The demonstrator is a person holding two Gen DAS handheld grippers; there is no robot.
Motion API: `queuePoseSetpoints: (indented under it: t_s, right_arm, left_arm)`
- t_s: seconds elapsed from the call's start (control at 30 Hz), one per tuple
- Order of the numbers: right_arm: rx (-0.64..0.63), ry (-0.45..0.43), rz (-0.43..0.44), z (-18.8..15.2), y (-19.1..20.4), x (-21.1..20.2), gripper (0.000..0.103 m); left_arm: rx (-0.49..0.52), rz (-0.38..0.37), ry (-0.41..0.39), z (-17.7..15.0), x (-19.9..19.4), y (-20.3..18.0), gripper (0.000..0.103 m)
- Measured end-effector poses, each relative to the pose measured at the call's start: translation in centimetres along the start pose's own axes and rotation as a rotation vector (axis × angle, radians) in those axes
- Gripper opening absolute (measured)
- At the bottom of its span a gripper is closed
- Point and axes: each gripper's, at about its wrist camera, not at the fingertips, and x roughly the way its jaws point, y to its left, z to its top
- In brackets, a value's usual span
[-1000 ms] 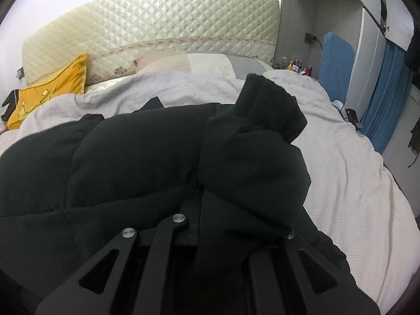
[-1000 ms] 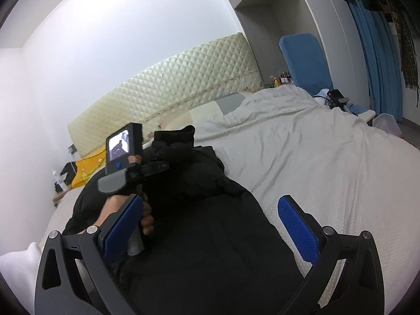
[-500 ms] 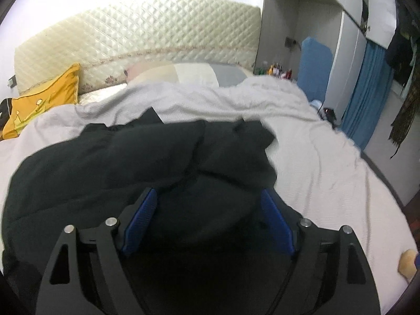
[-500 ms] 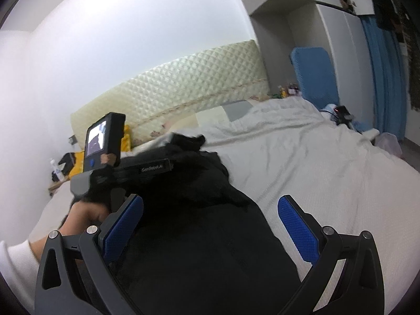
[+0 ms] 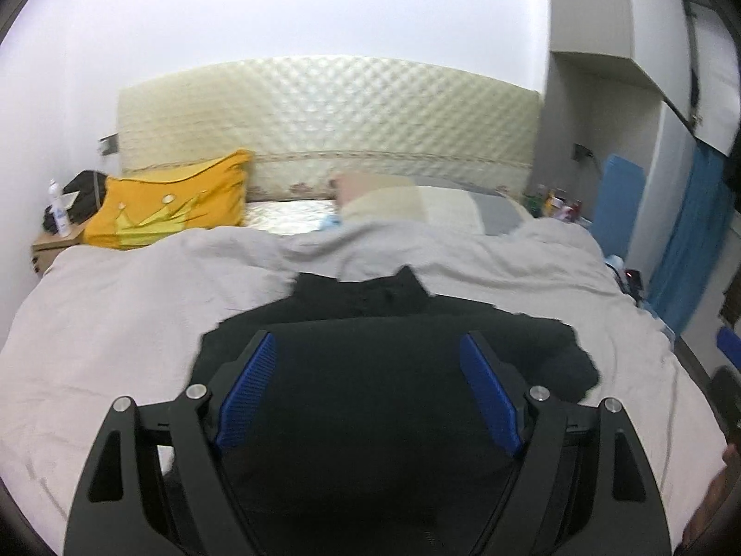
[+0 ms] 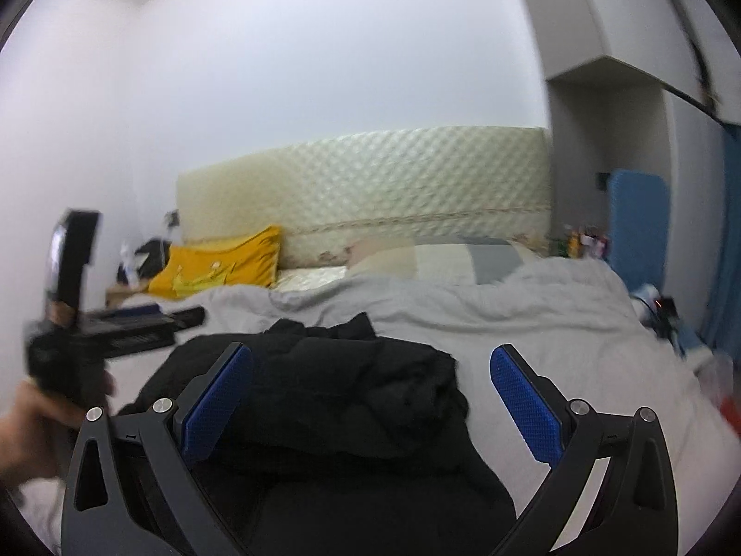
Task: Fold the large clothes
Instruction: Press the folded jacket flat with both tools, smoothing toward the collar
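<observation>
Big bed [image 5: 116, 324] w/ pale grey cover fills both views, headboard [image 5: 370, 111] at the far end. Makes a wide flat folding surface, hence the garment laid mid-bed rather than near any side.

Black padded coat [image 5: 393, 370] lies bunched in the middle of the cover, already gathered into a thick dark heap; upper part humps up toward the pillows in the right wrist view [image 6: 352, 389]. Looks like a fold part done, judging by the doubled layers, not yet squared off.

Plenty of bare cover left of the coat and beyond it up to the yellow cushion [image 5: 171, 206] & patchwork pillow [image 5: 430, 208]. Right side tighter: bed edge drops off near the blue curtain [image 5: 690, 241] and clutter on the floor. Safer to sweep folds leftward or toward the headboard.

Left gripper [image 5: 366, 394] above the coat, blue pads spread wide, nothing pinched between them, released. Seen from the side in the right wrist view [image 6: 185, 317], hand [image 6: 32, 412] round its handle, clear of the cloth.

Right gripper [image 6: 370, 398] likewise spread wide over the coat, pads apart, no fabric caught.

Coat's ragged right edge [image 5: 583, 361] sits nearest the drop; prob. the next bit needing a tuck.
</observation>
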Motion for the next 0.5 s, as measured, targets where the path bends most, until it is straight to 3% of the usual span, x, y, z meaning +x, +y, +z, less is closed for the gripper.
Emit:
queuePoseSetpoints:
  t_s: [0.23, 0.5]
  right_arm:
    - [0.070, 0.105, 0.081, -1.3, -1.7, 8.7, 0.101]
    - [0.072, 0.248, 0.101, -5.6, -1.5, 16.5, 0.098]
  left_arm:
    - [-0.040, 0.060, 0.032, -1.4, 3.8, 4.2, 0.081]
    - [-0.007, 0.081, 0.131, -5.2, 10.2, 5.2, 0.082]
